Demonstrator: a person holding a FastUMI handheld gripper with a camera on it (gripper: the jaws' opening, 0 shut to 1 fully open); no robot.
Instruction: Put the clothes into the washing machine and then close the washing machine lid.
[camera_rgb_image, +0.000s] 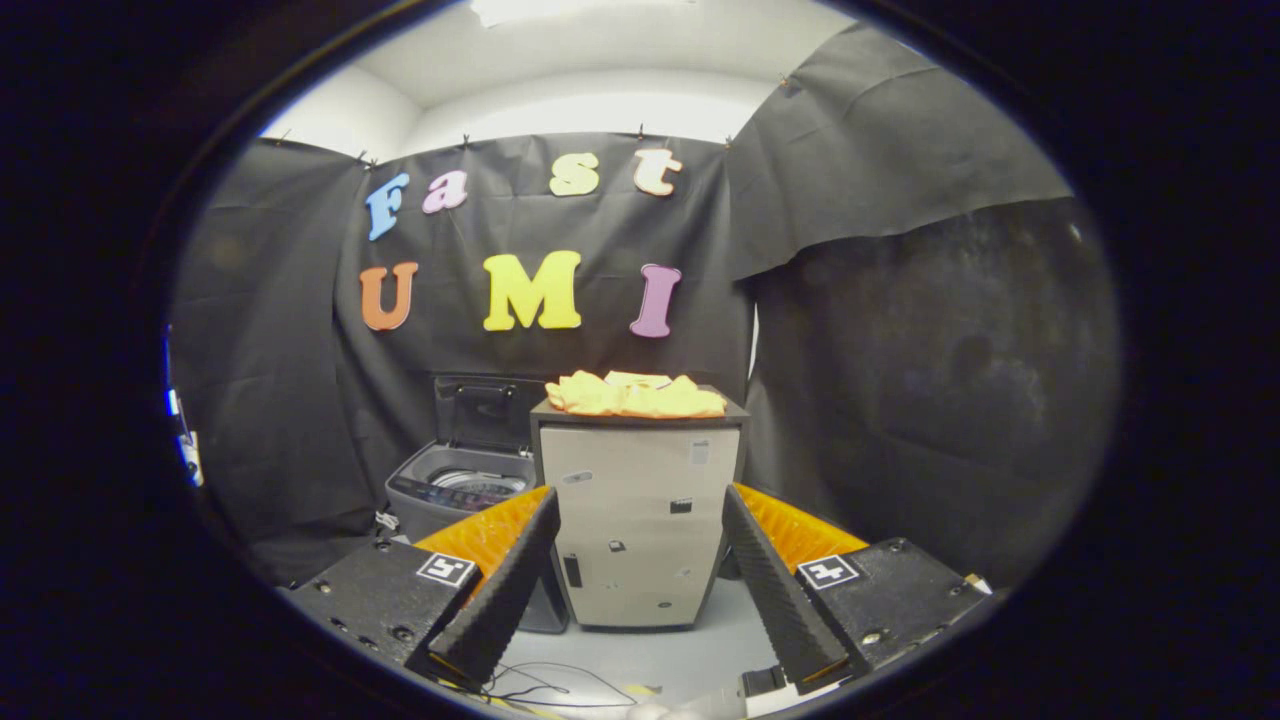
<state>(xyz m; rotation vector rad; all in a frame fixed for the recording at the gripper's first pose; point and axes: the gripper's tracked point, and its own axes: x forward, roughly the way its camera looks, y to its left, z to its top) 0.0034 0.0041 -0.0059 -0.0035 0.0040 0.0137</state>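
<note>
My fingers (640, 530) stand wide apart in the lower middle of the frame, clamped on nothing — between them, further off, I see a pale cabinet (638, 520) with a dark top standing on the floor (650, 665). On that top, at the centre of the frame, lies a heap of yellow-orange clothes (634, 395), crumpled and spread almost from one edge to the other. Just left of the cabinet and lower down sits the washing machine (455, 490) — its lid (487, 408) is raised and leans back toward the black cloth wall, and the drum opening shows beneath it. A few thin cables (545, 685) trail on the floor near the bottom of the frame, just ahead of my fingers.
</note>
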